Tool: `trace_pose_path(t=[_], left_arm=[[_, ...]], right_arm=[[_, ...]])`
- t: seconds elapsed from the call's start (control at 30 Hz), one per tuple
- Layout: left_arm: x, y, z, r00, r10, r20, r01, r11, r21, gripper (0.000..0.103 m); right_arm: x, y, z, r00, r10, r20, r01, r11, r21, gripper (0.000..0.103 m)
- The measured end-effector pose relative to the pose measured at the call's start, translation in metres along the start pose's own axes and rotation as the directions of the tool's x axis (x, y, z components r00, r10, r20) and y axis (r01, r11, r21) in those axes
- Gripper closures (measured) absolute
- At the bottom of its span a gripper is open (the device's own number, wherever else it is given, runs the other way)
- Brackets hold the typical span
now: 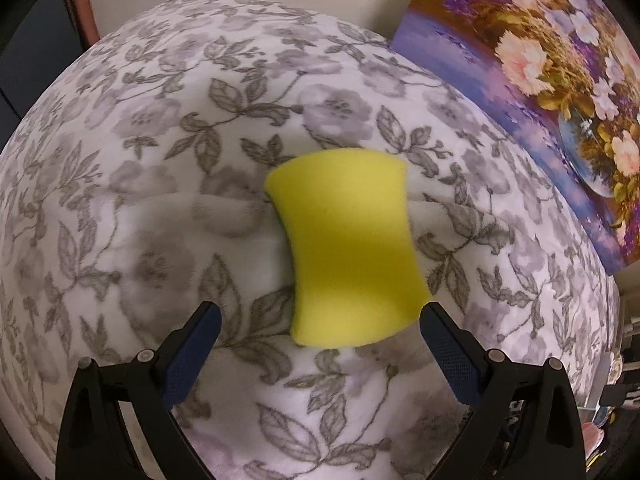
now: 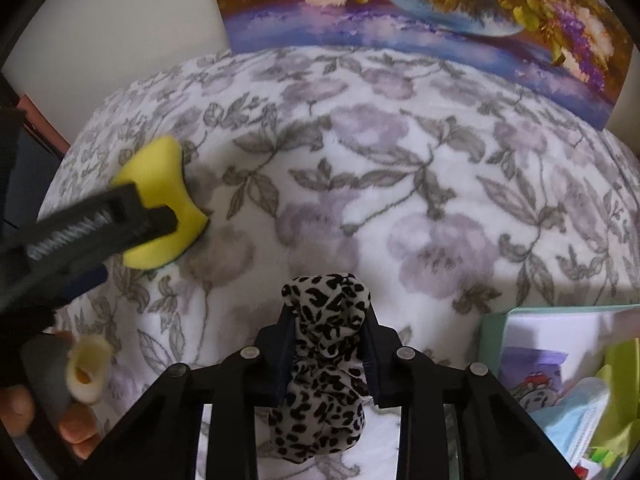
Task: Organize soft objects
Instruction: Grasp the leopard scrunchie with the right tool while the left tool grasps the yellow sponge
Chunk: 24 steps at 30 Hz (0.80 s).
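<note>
A yellow sponge (image 1: pixel 346 248) lies on the floral blanket (image 1: pixel 160 140). My left gripper (image 1: pixel 320 320) is open, its blue-padded fingers wide apart at the sponge's near end, the right pad touching its corner. In the right wrist view the sponge (image 2: pixel 160 184) sits at the left with the left gripper (image 2: pixel 120 216) over it. My right gripper (image 2: pixel 328 328) is shut on a leopard-print cloth (image 2: pixel 324 360), which hangs down between the fingers above the blanket (image 2: pixel 400 184).
A flower painting (image 1: pixel 540 80) leans along the blanket's far right edge; it also shows in the right wrist view (image 2: pixel 420 12). A pale green box (image 2: pixel 560 380) holding soft items sits at the lower right. A wall lies beyond.
</note>
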State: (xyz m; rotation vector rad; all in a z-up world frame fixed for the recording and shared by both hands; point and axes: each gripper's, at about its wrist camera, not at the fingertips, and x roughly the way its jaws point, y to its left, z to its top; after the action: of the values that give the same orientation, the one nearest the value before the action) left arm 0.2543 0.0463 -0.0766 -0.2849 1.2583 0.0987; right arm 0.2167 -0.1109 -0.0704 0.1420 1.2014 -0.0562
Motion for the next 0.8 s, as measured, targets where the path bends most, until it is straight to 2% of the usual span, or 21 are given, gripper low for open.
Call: trace_pose_path(t=[0.23, 0.37, 0.43, 0.5, 0.8], left_arm=[[0.007, -0.02, -0.001, 0.999, -0.001, 0.033, -0.001, 0.997, 0.075, 0.003], [0.008, -0.028, 0.0, 0.997, 0.02, 0.076, -0.028, 0.994, 0.108, 0.004], [0.012, -0.029, 0.0, 0.995, 0.021, 0.093, -0.031, 0.994, 0.101, 0.008], [0.017, -0.027, -0.001, 0.995, 0.009, 0.101, -0.017, 0.996, 0.083, 0.028], [0.01, -0.025, -0.004, 0.988, -0.03, 0.153, 0.017, 0.996, 0.091, 0.035]], right_arm=[[-0.016, -0.005, 0.004, 0.998, 0.017, 0.058, -0.017, 1.0, 0.011, 0.073], [-0.022, -0.009, 0.005, 0.997, 0.028, 0.072, -0.029, 0.999, 0.015, 0.073], [-0.022, -0.009, 0.005, 0.997, 0.03, 0.074, -0.031, 0.999, 0.014, 0.073], [-0.022, -0.011, 0.004, 0.997, 0.032, 0.072, -0.034, 0.999, 0.019, 0.073], [-0.017, -0.016, 0.002, 0.998, 0.031, 0.055, -0.033, 0.999, 0.032, 0.073]])
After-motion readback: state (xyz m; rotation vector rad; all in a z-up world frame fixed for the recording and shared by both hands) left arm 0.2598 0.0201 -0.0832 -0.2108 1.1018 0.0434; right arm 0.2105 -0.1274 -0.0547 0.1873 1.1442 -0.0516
